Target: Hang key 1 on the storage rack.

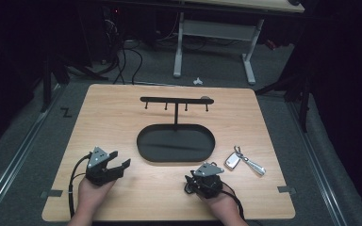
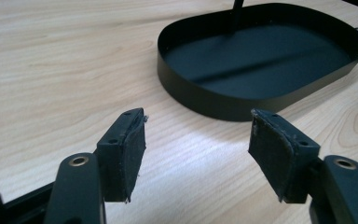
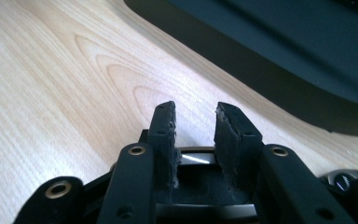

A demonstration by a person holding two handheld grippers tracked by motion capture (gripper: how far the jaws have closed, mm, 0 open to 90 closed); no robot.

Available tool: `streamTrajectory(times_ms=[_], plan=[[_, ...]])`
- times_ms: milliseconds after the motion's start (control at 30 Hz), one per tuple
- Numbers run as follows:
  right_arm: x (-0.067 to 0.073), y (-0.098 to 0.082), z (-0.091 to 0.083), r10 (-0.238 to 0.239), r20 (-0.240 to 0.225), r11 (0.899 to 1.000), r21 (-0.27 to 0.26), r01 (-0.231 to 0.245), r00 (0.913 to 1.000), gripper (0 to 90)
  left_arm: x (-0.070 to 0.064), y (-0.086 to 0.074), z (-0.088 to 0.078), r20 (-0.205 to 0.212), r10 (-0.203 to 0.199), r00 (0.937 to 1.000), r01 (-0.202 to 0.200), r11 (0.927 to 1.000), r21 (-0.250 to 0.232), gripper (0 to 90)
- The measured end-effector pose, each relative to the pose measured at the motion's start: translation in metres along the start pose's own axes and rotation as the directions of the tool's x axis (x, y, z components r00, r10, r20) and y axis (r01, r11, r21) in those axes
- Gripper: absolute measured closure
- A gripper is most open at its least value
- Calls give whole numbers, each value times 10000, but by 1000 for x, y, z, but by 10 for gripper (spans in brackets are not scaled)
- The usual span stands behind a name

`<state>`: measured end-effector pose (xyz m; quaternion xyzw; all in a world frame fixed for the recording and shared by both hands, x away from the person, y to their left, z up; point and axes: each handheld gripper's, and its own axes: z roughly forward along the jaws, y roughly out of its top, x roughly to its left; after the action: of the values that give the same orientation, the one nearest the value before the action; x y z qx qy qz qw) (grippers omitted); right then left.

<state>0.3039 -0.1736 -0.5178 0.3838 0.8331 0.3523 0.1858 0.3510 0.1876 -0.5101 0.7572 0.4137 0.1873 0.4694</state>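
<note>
Key fob (image 1: 234,160) with its metal ring and strap lies flat on the tabletop (image 1: 113,108), just right of and slightly beyond the right claw, nothing touching it. Going left to right: left claw (image 1: 119,160) sits low over the tabletop near the front edge, jaws spread wide, nothing between the pads (image 2: 133,154), bare wood under the gap. Ahead and to the right of it is the black oval tray (image 1: 143,150), with a thin post rising from its far side to a hook bar (image 1: 174,100) across the top; in the left gripper view the tray wall (image 2: 223,105) is just beyond the pads. Right claw (image 1: 192,178) is near the front edge too, just short of the tray's near-right corner, jaws parted by a narrow gap, nothing gripped; its view shows wood grain ahead and the tray wall (image 3: 270,88) close on the right. Both claws well apart from each other.
</note>
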Motion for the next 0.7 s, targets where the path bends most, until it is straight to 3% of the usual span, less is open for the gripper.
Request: streamTrajectory(times_ms=[233, 333, 367, 467, 600, 700], plan=[[0, -11, -17, 85, 178, 9996, -270, -80, 9998, 641, -6, 9, 15, 298, 215, 9993, -215, 9998, -7, 365], [-3, -19, -33, 863, 581, 9946, -628, -827, 9946, 517, -9, 13, 20, 442, 331, 9985, -328, 9994, -84, 365], [-3, -19, -33, 863, 581, 9946, -628, -827, 9946, 517, -9, 13, 20, 442, 331, 9985, -328, 9994, -84, 365], [-7, -23, -37, 1763, 698, 9825, -730, -1713, 9819, 477, -10, 15, 25, 569, 219, 9981, -209, 9996, -173, 366], [-7, -27, -32, 1987, 899, 9799, -383, -1959, 9759, 486, -13, 17, 26, 543, 289, 9981, -277, 9994, -226, 369], [-10, -31, -32, 2385, 952, 9711, -188, -2378, 9665, 500, -14, 17, 27, 533, 364, 9979, -359, 9993, -109, 368]])
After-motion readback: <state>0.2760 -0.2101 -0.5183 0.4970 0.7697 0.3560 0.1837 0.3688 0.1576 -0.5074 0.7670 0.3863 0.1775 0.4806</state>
